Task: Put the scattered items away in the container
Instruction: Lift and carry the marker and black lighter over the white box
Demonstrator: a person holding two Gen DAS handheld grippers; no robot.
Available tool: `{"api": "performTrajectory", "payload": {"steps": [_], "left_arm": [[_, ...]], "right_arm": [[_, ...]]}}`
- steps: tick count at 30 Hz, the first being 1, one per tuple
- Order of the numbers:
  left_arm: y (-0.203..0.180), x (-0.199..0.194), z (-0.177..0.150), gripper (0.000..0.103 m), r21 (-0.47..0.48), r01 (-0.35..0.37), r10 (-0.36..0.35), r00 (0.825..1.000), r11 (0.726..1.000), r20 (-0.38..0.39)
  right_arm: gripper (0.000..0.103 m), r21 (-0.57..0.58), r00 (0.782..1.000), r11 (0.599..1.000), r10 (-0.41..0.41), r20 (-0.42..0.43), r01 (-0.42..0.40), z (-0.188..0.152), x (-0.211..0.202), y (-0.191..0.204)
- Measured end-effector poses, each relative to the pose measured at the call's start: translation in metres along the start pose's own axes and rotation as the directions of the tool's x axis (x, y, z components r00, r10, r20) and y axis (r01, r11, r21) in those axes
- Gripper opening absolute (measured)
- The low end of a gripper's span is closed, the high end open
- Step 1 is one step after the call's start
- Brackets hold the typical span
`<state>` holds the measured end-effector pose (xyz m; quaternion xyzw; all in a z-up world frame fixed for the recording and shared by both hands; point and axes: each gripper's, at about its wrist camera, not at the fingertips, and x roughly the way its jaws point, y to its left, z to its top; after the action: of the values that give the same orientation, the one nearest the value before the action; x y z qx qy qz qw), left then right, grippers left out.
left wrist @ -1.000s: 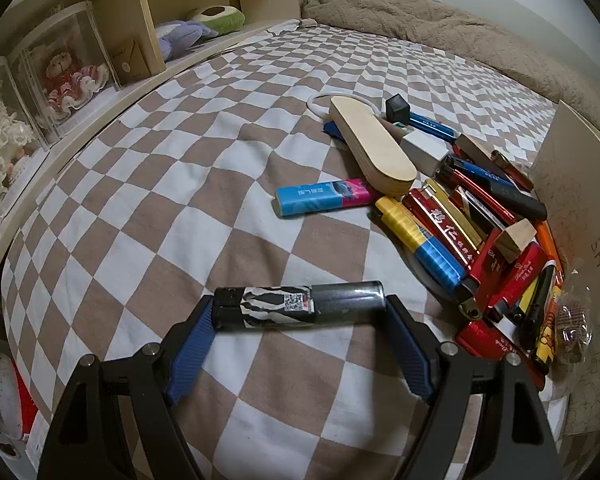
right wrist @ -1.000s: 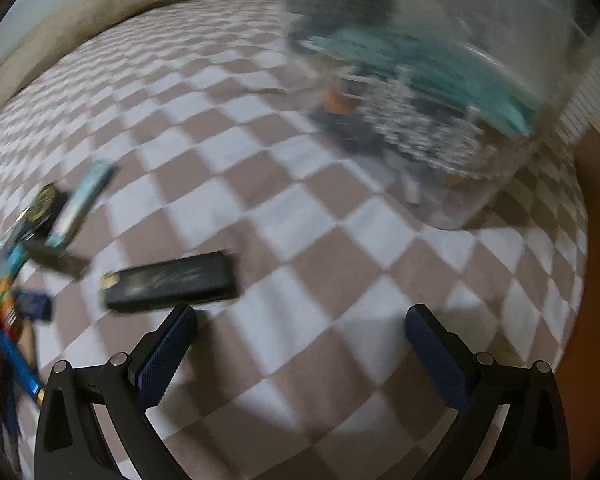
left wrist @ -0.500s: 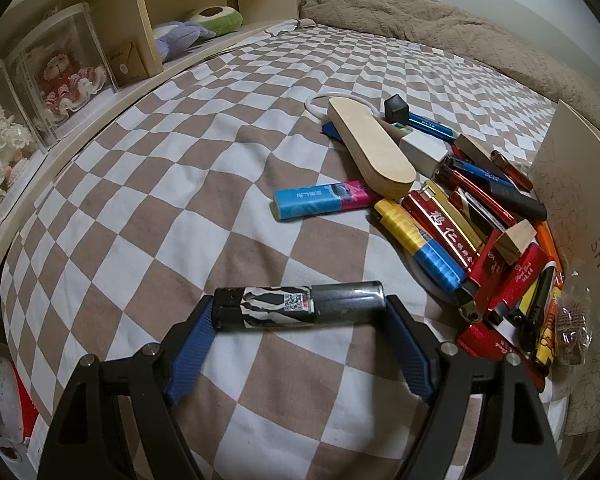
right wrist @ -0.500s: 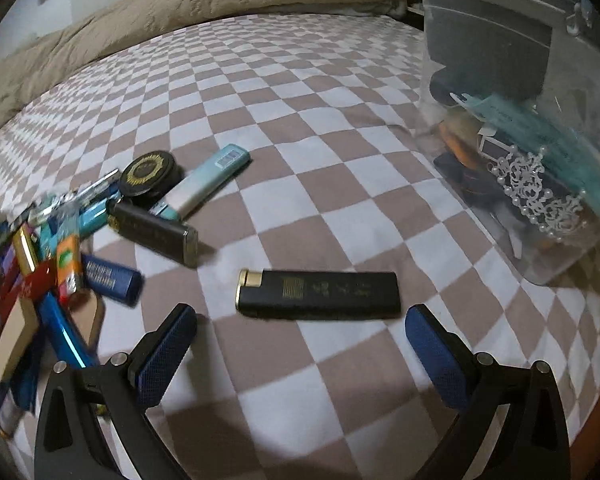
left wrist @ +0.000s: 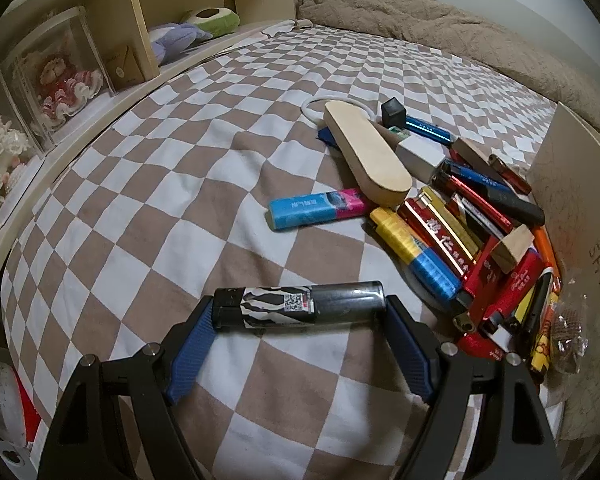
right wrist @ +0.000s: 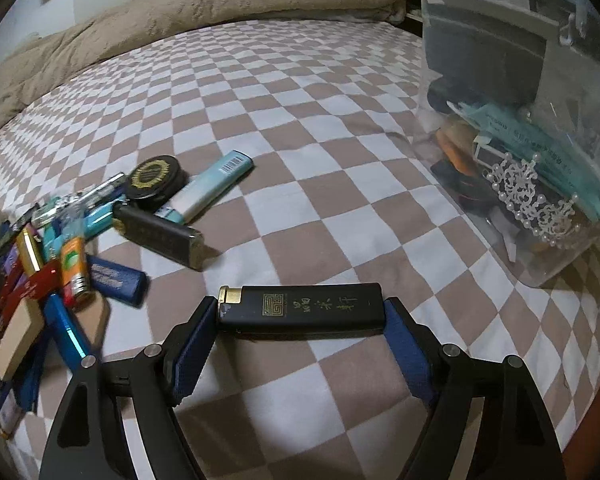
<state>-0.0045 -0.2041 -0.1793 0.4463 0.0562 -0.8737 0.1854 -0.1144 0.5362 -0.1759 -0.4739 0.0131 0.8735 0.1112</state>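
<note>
Each hand-held gripper point(left wrist: 299, 338) point(right wrist: 300, 336) has black arms; textured blue pads; apparently silver screws.

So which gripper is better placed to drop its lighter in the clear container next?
Probably the right gripper: its black lighter sits near the clear container. The left gripper, clamping a zebra-print lighter, shows no container.
</note>
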Motion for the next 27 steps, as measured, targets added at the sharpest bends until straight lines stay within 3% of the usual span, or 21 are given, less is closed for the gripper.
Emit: {"api": "performTrajectory", "payload": {"steps": [9, 17, 27], "left_arm": [[-0.008, -0.032, 0.011, 0.082, 0.014, 0.045, -0.046, 0.996, 0.999, 0.075], [-0.024, -0.068, 0.026, 0.082, 0.019, 0.099, -0.1, 0.987, 0.995, 0.123], [-0.063, -0.119, 0.043, 0.082, 0.075, 0.17, -0.183, 0.958, 0.983, 0.222]], "right_arm": [[0.082, -0.04, 0.993, 0.996, 0.082, 0.09, -0.079, 0.006, -0.052, 0.026], [0.082, -0.051, 0.983, 0.988, 0.152, 0.104, -0.147, 0.005, -0.087, 0.052], [0.082, -0.116, 0.955, 0.969, 0.236, 0.179, -0.217, 0.011, -0.127, 0.094]]}}
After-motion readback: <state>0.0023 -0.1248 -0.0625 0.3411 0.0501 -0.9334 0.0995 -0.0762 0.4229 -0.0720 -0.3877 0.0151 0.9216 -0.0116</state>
